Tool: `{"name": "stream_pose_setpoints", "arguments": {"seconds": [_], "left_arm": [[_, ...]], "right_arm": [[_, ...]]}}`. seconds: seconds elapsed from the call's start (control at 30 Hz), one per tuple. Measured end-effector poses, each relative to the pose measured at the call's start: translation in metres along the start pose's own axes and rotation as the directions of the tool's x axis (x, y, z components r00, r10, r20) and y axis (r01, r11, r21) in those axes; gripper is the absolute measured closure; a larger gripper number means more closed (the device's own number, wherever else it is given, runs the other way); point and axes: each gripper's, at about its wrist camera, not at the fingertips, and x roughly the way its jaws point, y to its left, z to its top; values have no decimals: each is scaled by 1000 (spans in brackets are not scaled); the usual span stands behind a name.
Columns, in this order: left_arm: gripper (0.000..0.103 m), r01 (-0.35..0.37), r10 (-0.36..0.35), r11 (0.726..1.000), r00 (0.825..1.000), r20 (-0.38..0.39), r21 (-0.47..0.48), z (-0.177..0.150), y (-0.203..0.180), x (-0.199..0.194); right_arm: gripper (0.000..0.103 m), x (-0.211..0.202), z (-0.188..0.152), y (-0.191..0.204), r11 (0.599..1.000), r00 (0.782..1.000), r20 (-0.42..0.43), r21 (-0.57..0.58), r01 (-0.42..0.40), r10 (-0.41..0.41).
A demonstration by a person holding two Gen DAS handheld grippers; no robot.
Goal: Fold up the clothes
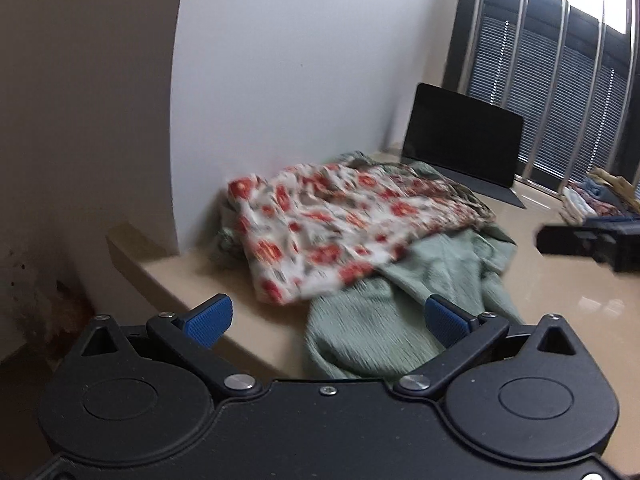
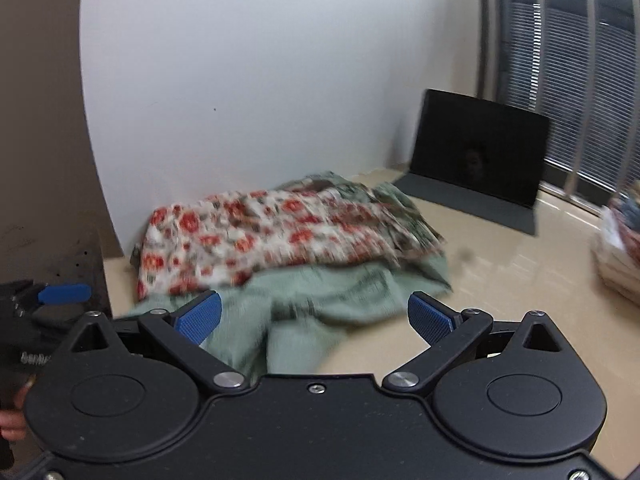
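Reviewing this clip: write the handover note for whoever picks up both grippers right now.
Left gripper: open, empty, short of the pile.
Right gripper: open, empty, facing the pile.
Red-and-white floral cloth lies crumpled on the rumpled pale green knit garment, by the white wall on the beige counter.
A stack of folded clothes sits far right, near the open black laptop.
Done: that stack, apparently. Left: fold both pile garments.

White wall (image 2: pixel 248 80), beige counter (image 2: pixel 500 280), barred window (image 1: pixel 560 60) behind.
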Motion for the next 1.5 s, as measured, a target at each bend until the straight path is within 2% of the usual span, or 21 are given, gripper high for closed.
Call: {"name": "stream_pose_setpoints", "arguments": {"seconds": [0.17, 0.3, 0.43, 0.5, 0.57, 0.6, 0.63, 0.67, 0.73, 0.8, 0.83, 0.93, 1.0, 1.1, 1.2, 1.3, 1.37, 1.4, 1.5], "left_arm": [[0, -17, 16, 1000, 1000, 20, 0, 7, 7, 7], [0, -28, 28, 1000, 1000, 13, -8, 8, 12, 10], [0, -45, 45, 999, 999, 3, -9, 5, 19, 9], [0, -56, 56, 998, 998, 0, -5, 4, 23, 8], [0, -70, 70, 998, 998, 6, 3, 4, 27, 6], [0, -77, 77, 997, 997, 9, 7, 4, 28, 5], [0, -83, 83, 996, 996, 11, 10, 4, 30, 4], [0, -88, 88, 996, 996, 11, 12, 4, 32, 4], [0, -95, 95, 995, 995, 7, 15, 3, 34, 2], [0, -98, 98, 995, 995, -5, 17, 2, 35, 4], [0, -98, 98, 995, 995, -10, 20, 2, 35, 5], [0, -85, 86, 996, 996, -11, 31, 2, 31, 5], [0, -63, 63, 997, 998, -2, 44, 4, 26, 4], [0, -20, 20, 998, 1000, 7, 59, 9, 15, 4], [0, 7, -8, 998, 1000, 8, 68, 15, 1, 10], [0, 18, -20, 997, 1000, 20, 74, 25, -13, 12], [0, 19, -22, 996, 999, 28, 84, 31, -24, 13], [0, 16, -18, 996, 999, 31, 88, 34, -28, 13], [0, 29, -34, 995, 998, 47, 91, 39, -42, 11]], "right_arm": [[3, 54, 42, -2, 998, 998, -40, -32, -48, 47], [11, 107, 71, 2, 995, 992, -103, -49, -82, 76], [22, 165, 89, 5, 993, 983, -179, -101, -65, 46], [25, 192, 93, 7, 991, 977, -213, -126, -47, 20], [33, 212, 91, 10, 985, 971, -237, -167, -38, -3], [42, 219, 88, 10, 983, 967, -255, -179, -40, -7], [56, 225, 85, 11, 982, 960, -280, -184, -52, -2], [62, 230, 83, 11, 981, 953, -302, -185, -66, 7], [86, 227, 80, 11, 982, 946, -316, -148, -119, 67], [98, 216, 79, 6, 978, 939, -307, -80, -190, 157], [99, 209, 79, 4, 973, 932, -297, -41, -228, 206], [101, 184, 78, -8, 939, 905, -251, 83, -334, 344], [101, 164, 79, -18, 901, 883, -191, 168, -401, 429], [101, 133, 80, -31, 819, 838, -72, 273, -505, 541], [101, 99, 83, -46, 712, 773, 88, 334, -617, 628], [101, 61, 88, -61, 628, 714, 240, 350, -696, 658], [101, 34, 90, -72, 598, 688, 321, 340, -726, 652], [101, 21, 92, -77, 586, 674, 359, 333, -738, 645], [101, -27, 94, -98, 587, 651, 463, 297, -753, 601]]}}
